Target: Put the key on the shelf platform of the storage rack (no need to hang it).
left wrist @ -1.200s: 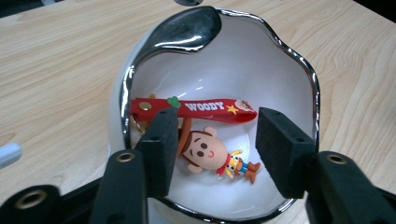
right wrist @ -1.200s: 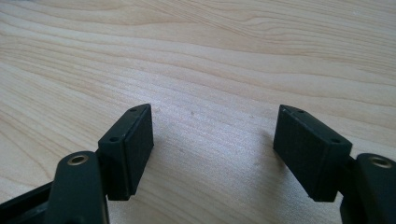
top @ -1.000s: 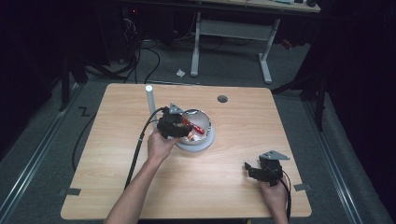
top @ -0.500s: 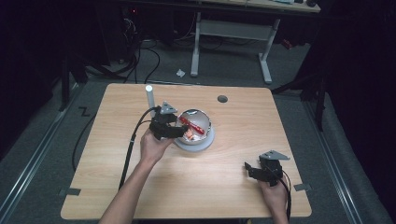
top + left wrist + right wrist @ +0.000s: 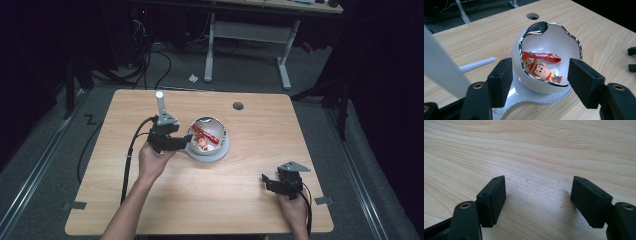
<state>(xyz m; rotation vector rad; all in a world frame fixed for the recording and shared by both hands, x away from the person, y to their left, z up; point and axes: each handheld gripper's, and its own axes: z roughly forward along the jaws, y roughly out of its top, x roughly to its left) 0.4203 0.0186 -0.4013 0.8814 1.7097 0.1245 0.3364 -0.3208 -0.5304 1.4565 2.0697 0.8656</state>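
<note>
your left hand (image 5: 152, 161) reaches in from the bottom edge, forearm angled up and to the right, holding the left gripper (image 5: 181, 142) with its jaws spread wide and pointing right. seen along the left gripper (image 5: 539, 75), the two black pads stand well apart. your right hand (image 5: 294, 209) sits low at the right, holding the right gripper (image 5: 266, 181) with jaws pointing left. the right gripper (image 5: 537, 195) is also spread wide, close over the wood.

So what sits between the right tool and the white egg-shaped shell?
Only bare wooden table, seen in the high view: the right tool rests well apart from the shell.
</note>
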